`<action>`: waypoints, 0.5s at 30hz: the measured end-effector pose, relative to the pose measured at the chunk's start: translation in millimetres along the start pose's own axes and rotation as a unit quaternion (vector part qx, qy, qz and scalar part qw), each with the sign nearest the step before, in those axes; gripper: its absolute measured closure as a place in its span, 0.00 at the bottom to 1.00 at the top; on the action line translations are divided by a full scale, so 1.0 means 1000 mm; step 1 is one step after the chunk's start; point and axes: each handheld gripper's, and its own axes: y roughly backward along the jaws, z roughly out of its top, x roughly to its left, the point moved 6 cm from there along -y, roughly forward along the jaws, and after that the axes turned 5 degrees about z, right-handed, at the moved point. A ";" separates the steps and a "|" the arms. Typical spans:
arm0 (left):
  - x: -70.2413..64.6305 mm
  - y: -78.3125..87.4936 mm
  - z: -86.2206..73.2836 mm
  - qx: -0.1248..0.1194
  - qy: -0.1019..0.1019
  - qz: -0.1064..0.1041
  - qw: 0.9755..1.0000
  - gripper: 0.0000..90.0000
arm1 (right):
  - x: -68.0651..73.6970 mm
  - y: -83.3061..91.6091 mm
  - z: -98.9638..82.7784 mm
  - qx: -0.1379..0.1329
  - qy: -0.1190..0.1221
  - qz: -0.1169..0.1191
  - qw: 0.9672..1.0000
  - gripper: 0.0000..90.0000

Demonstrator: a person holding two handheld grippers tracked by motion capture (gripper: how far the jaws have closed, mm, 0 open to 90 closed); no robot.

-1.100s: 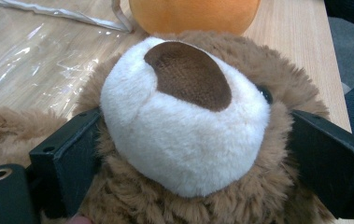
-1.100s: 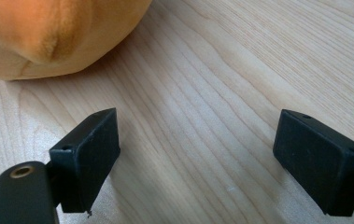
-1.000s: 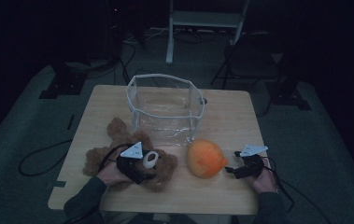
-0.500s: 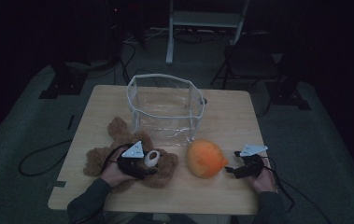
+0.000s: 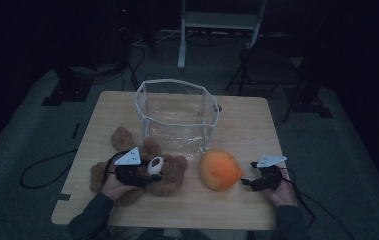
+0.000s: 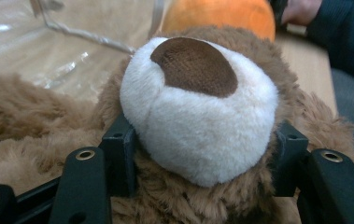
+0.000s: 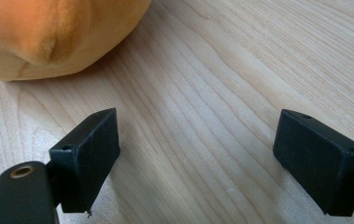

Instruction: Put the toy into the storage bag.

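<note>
Brown plush teddy bear (image 5: 149, 167): muzzle just clamped by closing left gripper (image 6: 202, 154), still on worktop (image 5: 242, 125) at 7 o'clock of empty clear plastic bin (image 5: 177, 117); right gripper (image 7: 207, 154) wide, idle.

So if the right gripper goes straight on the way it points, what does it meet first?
Most likely the orange plush toy, just ahead of the open right gripper; the bare table lies between them, though depth is hard to judge.

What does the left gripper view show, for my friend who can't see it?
A brown teddy bear's white snout sits squeezed between the left gripper's two black jaws, which have just been closing. Behind it are a clear plastic bag and an orange plush toy.
</note>
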 end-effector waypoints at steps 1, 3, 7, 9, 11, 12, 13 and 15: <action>0.001 0.004 0.001 -0.011 0.007 0.000 1.000 0.46 | 0.000 0.000 0.000 0.000 0.000 0.000 1.000 0.15; 0.004 0.012 0.003 -0.033 0.018 -0.001 0.999 0.46 | 0.000 0.000 0.000 0.000 0.000 0.000 1.000 0.15; 0.009 0.027 0.009 -0.067 0.035 0.001 0.997 0.46 | 0.000 0.000 0.000 0.000 0.000 0.000 1.000 0.15; 0.010 0.033 0.012 -0.081 0.041 0.001 0.996 0.46 | 0.000 0.000 0.000 0.000 0.000 0.000 1.000 0.15; 0.011 0.038 0.014 -0.096 0.049 -0.002 0.994 0.46 | 0.000 0.000 0.000 0.000 0.000 0.000 1.000 0.15; 0.012 0.041 0.015 -0.101 0.051 -0.003 0.994 0.46 | 0.000 0.000 0.000 0.000 0.000 0.000 1.000 0.15; 0.012 0.044 0.016 -0.109 0.053 -0.003 0.993 0.46 | 0.000 0.000 0.000 0.000 0.000 0.000 1.000 0.15; 0.013 0.049 0.019 -0.119 0.057 -0.001 0.991 0.46 | 0.000 0.000 0.000 0.000 0.000 0.000 1.000 0.15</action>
